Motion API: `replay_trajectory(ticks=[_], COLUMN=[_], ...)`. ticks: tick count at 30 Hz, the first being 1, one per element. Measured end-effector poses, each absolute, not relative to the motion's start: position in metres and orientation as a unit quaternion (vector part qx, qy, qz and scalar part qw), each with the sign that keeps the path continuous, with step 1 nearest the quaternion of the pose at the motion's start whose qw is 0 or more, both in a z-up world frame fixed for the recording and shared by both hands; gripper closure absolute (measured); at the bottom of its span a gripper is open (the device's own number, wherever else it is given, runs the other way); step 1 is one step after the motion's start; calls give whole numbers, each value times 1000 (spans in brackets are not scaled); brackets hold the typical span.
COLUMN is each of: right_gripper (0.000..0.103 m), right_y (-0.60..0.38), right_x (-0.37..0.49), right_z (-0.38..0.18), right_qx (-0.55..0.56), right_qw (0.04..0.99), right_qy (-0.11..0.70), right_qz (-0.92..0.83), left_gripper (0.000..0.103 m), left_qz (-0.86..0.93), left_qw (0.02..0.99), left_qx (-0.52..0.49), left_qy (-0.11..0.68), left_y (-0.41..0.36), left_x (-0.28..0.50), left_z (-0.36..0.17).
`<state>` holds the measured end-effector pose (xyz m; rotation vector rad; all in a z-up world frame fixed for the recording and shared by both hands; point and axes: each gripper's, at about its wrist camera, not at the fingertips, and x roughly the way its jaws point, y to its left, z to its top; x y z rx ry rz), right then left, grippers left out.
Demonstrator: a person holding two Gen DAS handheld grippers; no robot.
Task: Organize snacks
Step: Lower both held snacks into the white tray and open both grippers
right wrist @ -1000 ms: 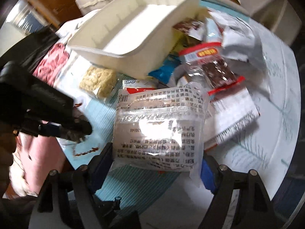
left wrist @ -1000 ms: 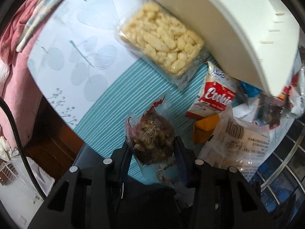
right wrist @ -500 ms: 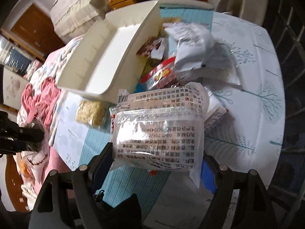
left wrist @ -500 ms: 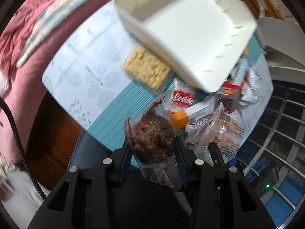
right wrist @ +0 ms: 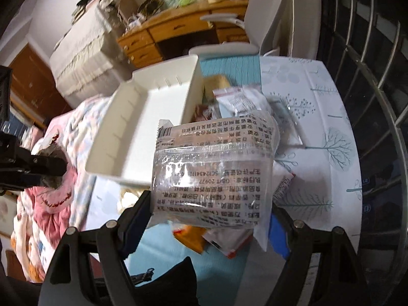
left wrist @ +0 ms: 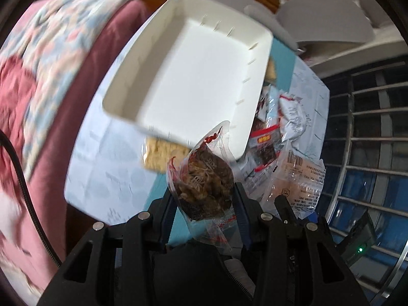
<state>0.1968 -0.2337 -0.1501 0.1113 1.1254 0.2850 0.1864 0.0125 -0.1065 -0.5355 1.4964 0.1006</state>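
My left gripper (left wrist: 204, 199) is shut on a clear packet of dark brown snack (left wrist: 204, 181) and holds it high above the table. My right gripper (right wrist: 211, 204) is shut on a clear printed packet (right wrist: 211, 168), also lifted. The white plastic bin (left wrist: 193, 76) stands empty on the table below and ahead; it also shows in the right wrist view (right wrist: 150, 127). The left gripper with its packet shows at the left edge of the right wrist view (right wrist: 48, 165). The right packet shows in the left wrist view (left wrist: 298, 181).
A pile of snack packets (left wrist: 278, 122) lies right of the bin, and a yellow cracker packet (left wrist: 160, 153) lies by its near corner. The tablecloth (right wrist: 318, 132) has a tree print. A pink bed (left wrist: 30, 89) is to the left, a metal window grille (left wrist: 369, 127) to the right.
Both grippers have risen well above the table with their packets. The bin now looks smaller and farther below in both views.
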Motion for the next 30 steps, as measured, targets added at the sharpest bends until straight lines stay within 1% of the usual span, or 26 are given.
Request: replay_trajectory(ticks=[7, 12, 21, 27, 28, 29, 30], right_gripper=[21, 21, 21, 19, 19, 19, 18], right_y=[-196, -169, -124, -96, -93, -90, -89], right_x=[196, 202, 220, 234, 236, 236, 236], right_z=[-134, -133, -143, -158, -160, -162, -163], right_qx=[59, 67, 86, 94, 94, 93, 94], right_qw=[857, 864, 871, 862, 860, 861, 861], right_qy=[496, 481, 465, 481, 485, 487, 487], right_qz=[128, 132, 136, 128, 124, 118, 116], left_gripper=[62, 62, 62, 61, 57, 45, 39], left_qz=[4, -23, -62, -91, -96, -101, -106], left_qw=[742, 765, 795, 793, 792, 792, 793], left_qx=[-178, -136, -54, -52, -56, -58, -59], left_qy=[646, 629, 601, 600, 600, 599, 598], left_y=[33, 44, 64, 81, 84, 86, 89], left_x=[218, 237, 266, 278, 279, 280, 280], left_z=[-87, -83, -98, -115, -117, -117, -117])
